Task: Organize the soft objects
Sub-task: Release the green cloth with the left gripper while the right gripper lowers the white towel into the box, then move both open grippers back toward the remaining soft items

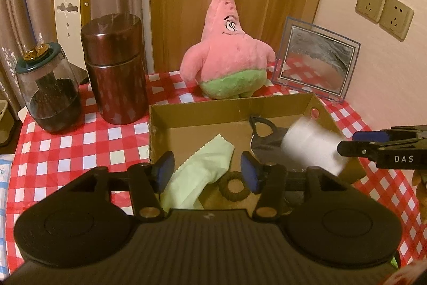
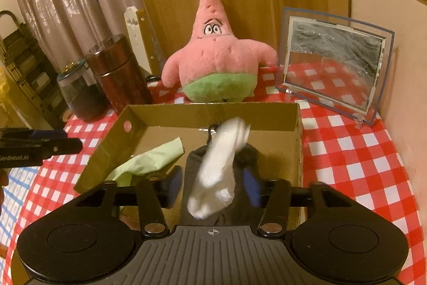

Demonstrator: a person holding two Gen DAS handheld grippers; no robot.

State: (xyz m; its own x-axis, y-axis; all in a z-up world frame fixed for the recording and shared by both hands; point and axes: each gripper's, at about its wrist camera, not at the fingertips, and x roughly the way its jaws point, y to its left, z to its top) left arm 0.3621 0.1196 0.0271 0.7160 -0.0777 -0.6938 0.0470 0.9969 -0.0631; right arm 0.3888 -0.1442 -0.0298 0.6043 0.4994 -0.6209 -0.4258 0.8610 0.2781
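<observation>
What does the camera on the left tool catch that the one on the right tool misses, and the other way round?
Only the left view shows the dark hair tie lying in the box and the white chair back.

Only the right view shows the folding ladder beside the curtain.

Both show the cardboard box, the green cloth, the blurred white sock, the pink plush star, the brown canister, the coffee jar and the mirror frame.

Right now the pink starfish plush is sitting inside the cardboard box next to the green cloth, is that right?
Not quite. The pink starfish plush stands on the checkered tablecloth behind the cardboard box, not inside it. The right wrist view shows this. The green cloth is in the box.
</observation>
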